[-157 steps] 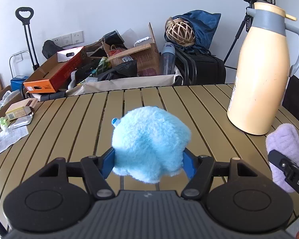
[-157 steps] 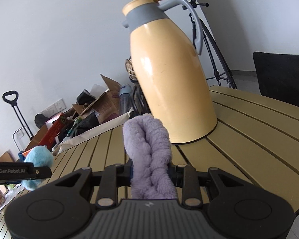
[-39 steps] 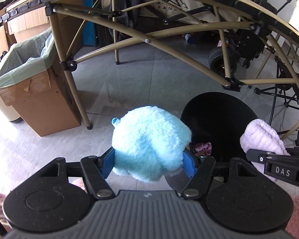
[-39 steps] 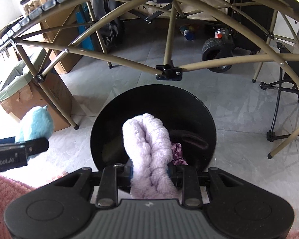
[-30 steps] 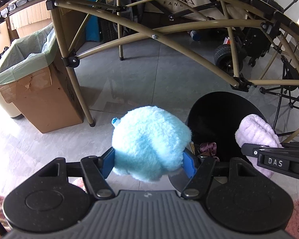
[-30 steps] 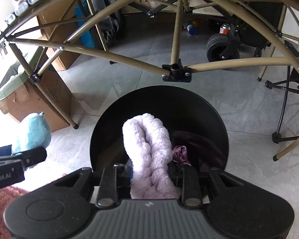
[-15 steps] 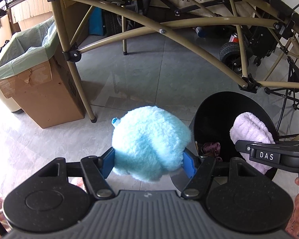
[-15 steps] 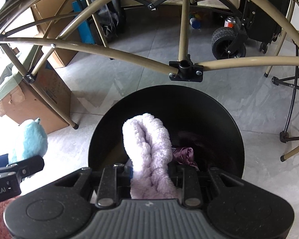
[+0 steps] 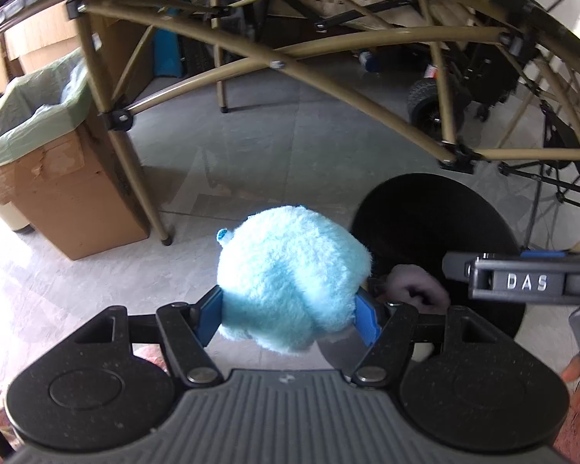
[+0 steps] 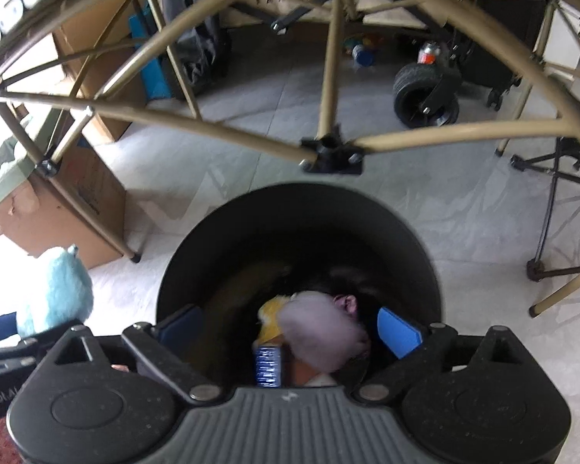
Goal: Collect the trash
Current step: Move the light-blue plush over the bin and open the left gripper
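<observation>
So my right gripper (image 10: 290, 332) was right over the black trash bin (image 10: 220, 232), and its jaws were opening wide. The blue pads (image 10: 400, 332) weren't touching anything. The fluffy lilac cloth (image 10: 321, 336) was loose between them, blurry, down inside the bin along with some yellow scrap (image 10: 268, 321) and other bits I couldn't make out.

My left gripper (image 9: 290, 315) was clamped on the fuzzy light-blue plush (image 9: 290, 278), squeezing it from both sides. It hung above the grey tile floor (image 9: 270, 154), just left of the bin's rim.

Behind it all were the tan folding table legs (image 9: 309, 77) and a cardboard box lined with a green bag (image 9: 38, 147) off to the left.
</observation>
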A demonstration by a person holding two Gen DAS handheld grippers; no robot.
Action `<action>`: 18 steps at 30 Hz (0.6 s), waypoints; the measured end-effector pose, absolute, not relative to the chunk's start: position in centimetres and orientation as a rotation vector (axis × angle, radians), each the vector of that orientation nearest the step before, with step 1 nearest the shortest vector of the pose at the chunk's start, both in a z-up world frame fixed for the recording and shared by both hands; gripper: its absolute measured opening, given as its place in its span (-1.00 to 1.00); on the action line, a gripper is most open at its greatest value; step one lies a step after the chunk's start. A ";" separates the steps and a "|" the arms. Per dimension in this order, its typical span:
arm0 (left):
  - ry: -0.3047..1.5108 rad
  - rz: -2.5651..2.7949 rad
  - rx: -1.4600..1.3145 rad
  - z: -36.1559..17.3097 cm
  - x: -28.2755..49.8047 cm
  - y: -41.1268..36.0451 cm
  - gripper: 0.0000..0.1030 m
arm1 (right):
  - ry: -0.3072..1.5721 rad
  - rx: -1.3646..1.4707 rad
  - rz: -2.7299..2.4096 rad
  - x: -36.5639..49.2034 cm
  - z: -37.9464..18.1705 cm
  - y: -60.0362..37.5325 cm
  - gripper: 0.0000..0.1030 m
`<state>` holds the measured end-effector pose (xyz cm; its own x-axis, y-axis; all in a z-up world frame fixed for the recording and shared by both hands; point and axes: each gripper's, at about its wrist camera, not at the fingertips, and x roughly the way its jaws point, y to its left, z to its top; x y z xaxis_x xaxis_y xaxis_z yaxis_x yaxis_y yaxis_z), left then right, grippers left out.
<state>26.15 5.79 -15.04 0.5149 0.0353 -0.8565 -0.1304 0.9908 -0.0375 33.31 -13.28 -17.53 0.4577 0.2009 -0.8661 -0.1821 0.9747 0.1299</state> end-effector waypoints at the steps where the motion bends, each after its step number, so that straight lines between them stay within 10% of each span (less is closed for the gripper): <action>1: 1.023 0.086 -0.093 -15.0 26.2 5.3 0.32 | 1.056 0.024 0.222 33.3 -17.2 -13.8 0.96; 18: 1.044 -0.084 0.013 -14.9 29.4 -4.9 0.48 | 0.933 0.230 0.019 30.6 -14.0 -26.9 0.99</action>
<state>29.35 -4.90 -14.86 0.4996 -0.0636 -0.8639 0.0756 0.9967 -0.0296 30.64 -26.90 -14.01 0.5973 0.1150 -0.7937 0.0831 0.9755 0.2039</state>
